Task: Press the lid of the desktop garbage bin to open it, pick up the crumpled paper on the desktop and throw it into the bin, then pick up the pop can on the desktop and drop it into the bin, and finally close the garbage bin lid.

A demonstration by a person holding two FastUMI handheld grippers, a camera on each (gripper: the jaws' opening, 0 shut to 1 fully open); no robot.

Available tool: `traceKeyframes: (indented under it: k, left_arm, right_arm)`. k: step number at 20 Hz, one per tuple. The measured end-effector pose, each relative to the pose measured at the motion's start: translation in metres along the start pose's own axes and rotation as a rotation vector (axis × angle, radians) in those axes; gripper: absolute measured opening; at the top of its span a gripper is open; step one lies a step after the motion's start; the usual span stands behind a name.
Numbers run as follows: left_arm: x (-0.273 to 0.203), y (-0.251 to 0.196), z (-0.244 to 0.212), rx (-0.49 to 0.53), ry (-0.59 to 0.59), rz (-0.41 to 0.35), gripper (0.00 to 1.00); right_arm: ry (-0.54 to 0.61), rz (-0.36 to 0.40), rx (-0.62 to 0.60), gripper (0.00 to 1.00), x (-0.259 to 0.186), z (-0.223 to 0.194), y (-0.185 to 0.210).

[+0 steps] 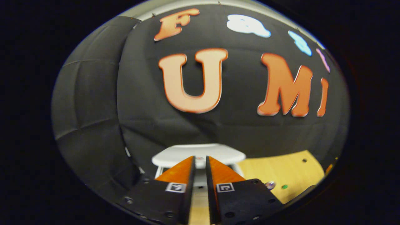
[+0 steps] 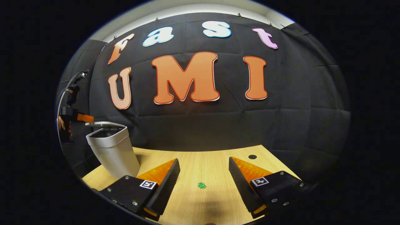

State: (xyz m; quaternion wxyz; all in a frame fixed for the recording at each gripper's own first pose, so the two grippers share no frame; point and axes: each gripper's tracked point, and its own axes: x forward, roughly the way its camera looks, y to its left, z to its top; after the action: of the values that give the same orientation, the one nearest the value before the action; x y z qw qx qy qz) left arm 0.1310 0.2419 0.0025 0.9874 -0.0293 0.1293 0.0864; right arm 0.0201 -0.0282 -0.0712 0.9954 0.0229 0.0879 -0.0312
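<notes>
A silver desktop bin (image 2: 114, 151) stands on the left of the wooden table (image 2: 203, 168) in the right gripper view. Its lid (image 2: 104, 124) lies almost flat, with a dark gap showing under it. My left gripper (image 2: 83, 118) reaches in from the left with its tips at the lid's edge. In the left gripper view the white lid (image 1: 175, 156) sits just beyond my left gripper (image 1: 200, 158), whose fingers are nearly together with nothing between them. My right gripper (image 2: 204, 160) hovers open over the table to the right of the bin, holding nothing.
A small green mark (image 2: 202, 185) lies on the table between the right gripper's fingers. A round dark hole (image 2: 252, 157) sits near the table's back right corner. The black cloth wall rises close behind the bin. In the left gripper view, bare table (image 1: 281, 172) stretches right of the bin.
</notes>
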Motion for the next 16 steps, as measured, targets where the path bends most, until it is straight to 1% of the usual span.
traceKeyframes:
  k: [1,2,3,4,6,7,8,9,11,13,14,16]
  left_arm:
    - [-0.019,-0.015,0.010,-0.011,-0.053,-0.018,0.29]
    - [-0.036,-0.029,0.014,-0.006,-0.079,-0.050,0.48]
    - [-0.056,-0.042,0.020,0.001,-0.101,-0.056,0.60]
    - [-0.076,-0.062,0.012,0.009,-0.119,-0.078,0.72]
    - [-0.103,-0.092,0.008,0.024,-0.170,-0.115,0.87]
    - [-0.117,-0.104,0.012,0.036,-0.208,-0.114,0.91]
    - [-0.133,-0.118,0.012,0.052,-0.237,-0.133,0.99]
    - [-0.145,-0.129,0.012,0.066,-0.265,-0.131,0.99]
    - [-0.162,-0.156,0.006,0.099,-0.280,-0.166,0.99]
    - [-0.172,-0.175,-0.005,0.118,-0.258,-0.206,0.99]
    - [-0.174,-0.178,-0.007,0.120,-0.252,-0.209,0.95]
    - [-0.177,-0.180,-0.007,0.118,-0.237,-0.207,0.95]
  right_arm:
    - [-0.003,0.005,0.000,0.94,0.000,0.001,0.001]
    - [-0.005,0.004,-0.002,0.94,0.001,0.001,0.000]
    - [-0.006,0.006,-0.003,0.94,0.003,0.001,0.000]
    - [-0.008,0.008,-0.004,0.94,0.005,0.002,0.000]
    - [-0.012,0.020,-0.005,0.94,0.010,0.000,0.002]
    - [-0.016,0.028,-0.010,0.94,0.014,-0.001,0.002]
    - [-0.016,0.035,-0.020,0.94,0.018,-0.005,0.004]
    - [-0.010,0.040,-0.039,0.94,0.022,-0.011,0.005]
    - [0.015,0.052,-0.074,0.94,0.032,-0.029,0.008]
    - [0.055,0.071,-0.096,0.94,0.045,-0.050,0.012]
    - [0.080,0.076,-0.108,0.94,0.052,-0.061,0.014]
    - [0.095,0.082,-0.138,0.94,0.073,-0.078,0.017]
